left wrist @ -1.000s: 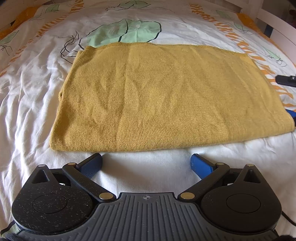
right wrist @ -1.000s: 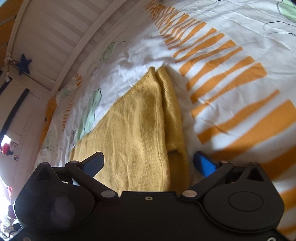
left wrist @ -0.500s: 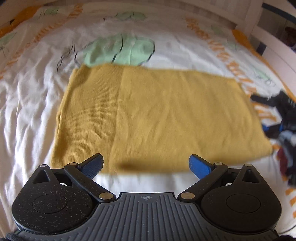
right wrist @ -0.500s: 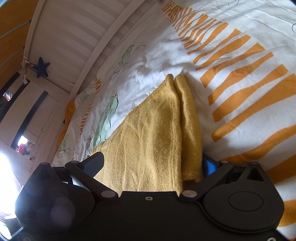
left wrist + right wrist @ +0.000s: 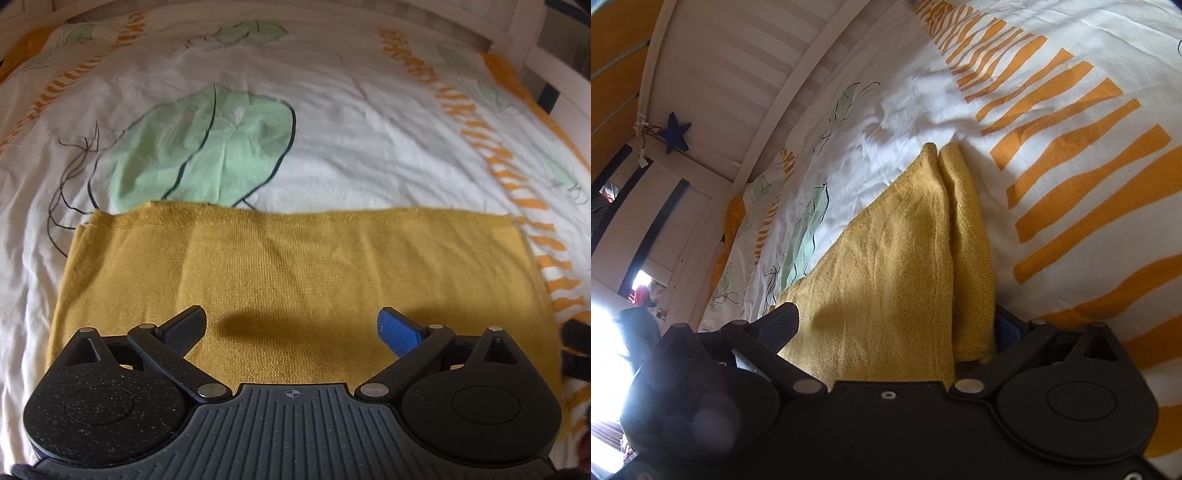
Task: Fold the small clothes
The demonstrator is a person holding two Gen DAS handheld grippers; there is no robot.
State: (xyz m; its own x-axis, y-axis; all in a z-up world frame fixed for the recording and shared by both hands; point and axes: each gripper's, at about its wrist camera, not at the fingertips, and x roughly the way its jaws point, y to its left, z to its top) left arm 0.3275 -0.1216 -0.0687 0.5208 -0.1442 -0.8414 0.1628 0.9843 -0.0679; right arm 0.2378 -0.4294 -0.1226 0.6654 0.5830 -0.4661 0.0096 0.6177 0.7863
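A mustard-yellow knit garment [image 5: 295, 266] lies folded flat as a wide rectangle on the bed. In the left wrist view my left gripper [image 5: 291, 328] hovers open over its near half, and its shadow falls on the cloth between the fingers. In the right wrist view the garment's [image 5: 886, 258] doubled right-hand edge runs in between the fingers of my right gripper [image 5: 892, 328]. That gripper is open and tilted. Its blue fingertip [image 5: 1006, 326] is mostly hidden behind the cloth. The garment's near edge is hidden under both gripper bodies.
The bed cover [image 5: 332, 129] is white with green leaf prints and orange stripes. A white slatted bed rail [image 5: 738, 74] carries a blue star [image 5: 676, 136]. A dark shape [image 5: 576, 350] shows at the garment's right end in the left wrist view.
My left gripper has moved forward from in front of the garment to above it. My right gripper has pushed in, and the garment's edge now sits deeper between its fingers.
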